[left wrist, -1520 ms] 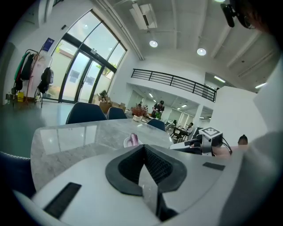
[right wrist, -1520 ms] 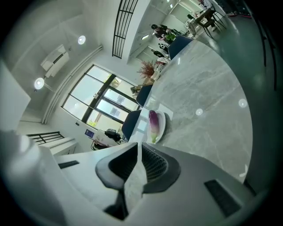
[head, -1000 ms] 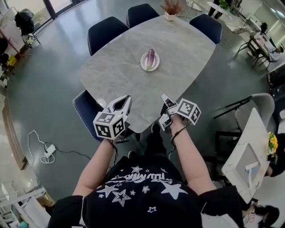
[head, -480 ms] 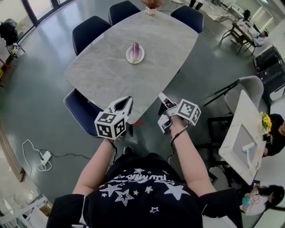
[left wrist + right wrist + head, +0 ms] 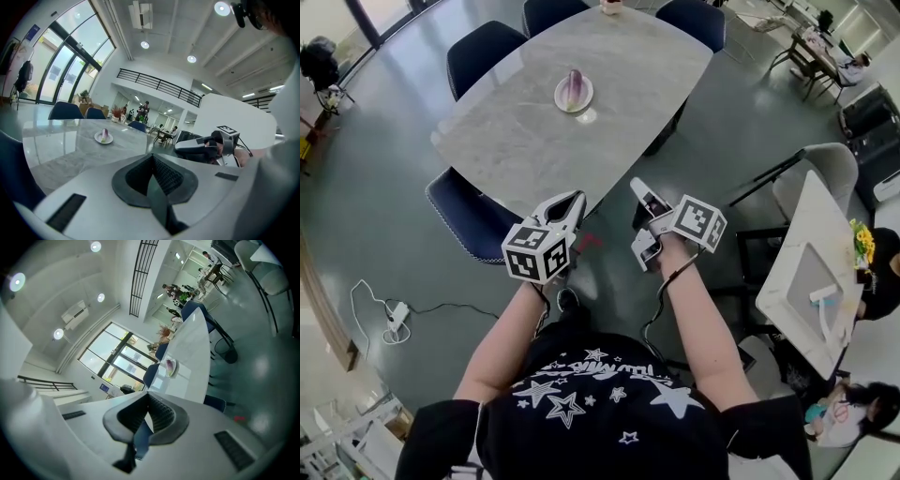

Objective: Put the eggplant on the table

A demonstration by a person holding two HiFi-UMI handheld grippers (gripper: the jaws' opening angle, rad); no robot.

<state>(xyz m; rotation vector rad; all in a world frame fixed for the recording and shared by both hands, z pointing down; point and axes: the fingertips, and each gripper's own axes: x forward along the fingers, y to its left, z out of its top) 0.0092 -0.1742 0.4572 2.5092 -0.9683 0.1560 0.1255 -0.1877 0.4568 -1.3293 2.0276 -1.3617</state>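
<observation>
A purple and white eggplant [image 5: 573,86] lies on a small white plate [image 5: 561,99] in the middle of the grey marble table [image 5: 516,141]. It also shows in the left gripper view as the eggplant [image 5: 104,134] and in the right gripper view as the eggplant [image 5: 168,365]. My left gripper [image 5: 577,199] is shut with nothing in it and hangs over the floor just short of the table's near edge. My right gripper [image 5: 639,192] is rolled on its side beside it, also shut and empty. Both are well short of the plate.
Dark blue chairs [image 5: 467,217] stand round the table, one right below my left gripper. A potted plant [image 5: 610,6] sits at the table's far end. A white table [image 5: 811,281] and a grey chair [image 5: 825,173] are to the right. A power strip [image 5: 397,319] lies on the floor at left.
In the head view the table and plate have slid up and left, away from me. My grippers, earlier over the table's near edge, now hang over the floor, still shut.
</observation>
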